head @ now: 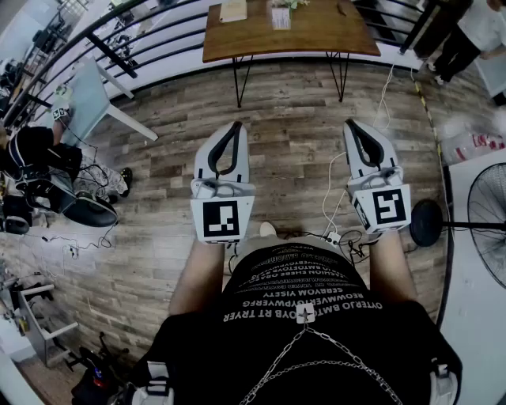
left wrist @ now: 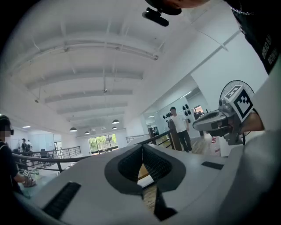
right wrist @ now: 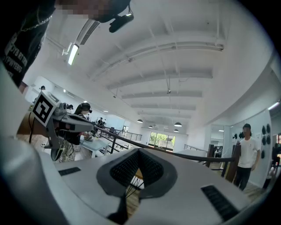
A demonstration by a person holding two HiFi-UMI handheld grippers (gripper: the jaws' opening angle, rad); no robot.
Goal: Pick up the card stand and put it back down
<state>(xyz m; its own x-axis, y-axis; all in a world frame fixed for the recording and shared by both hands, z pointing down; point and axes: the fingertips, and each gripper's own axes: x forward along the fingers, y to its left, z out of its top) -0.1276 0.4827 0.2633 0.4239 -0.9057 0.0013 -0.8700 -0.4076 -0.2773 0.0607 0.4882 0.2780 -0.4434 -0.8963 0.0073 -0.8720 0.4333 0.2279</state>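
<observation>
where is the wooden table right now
Head view, top centre: the wooden table stands by the black railing, across the plank floor ahead of the left gripper and right gripper.

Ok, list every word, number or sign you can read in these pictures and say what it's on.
No text reads cleanly.
Black shirt: rows of white capitals, too warped to quote.
Left marker cube, right marker cube: black-and-white square patterns, no letters.
White card on the wooden table: too small.
Red-and-white pack at the right edge: blurred.
</observation>
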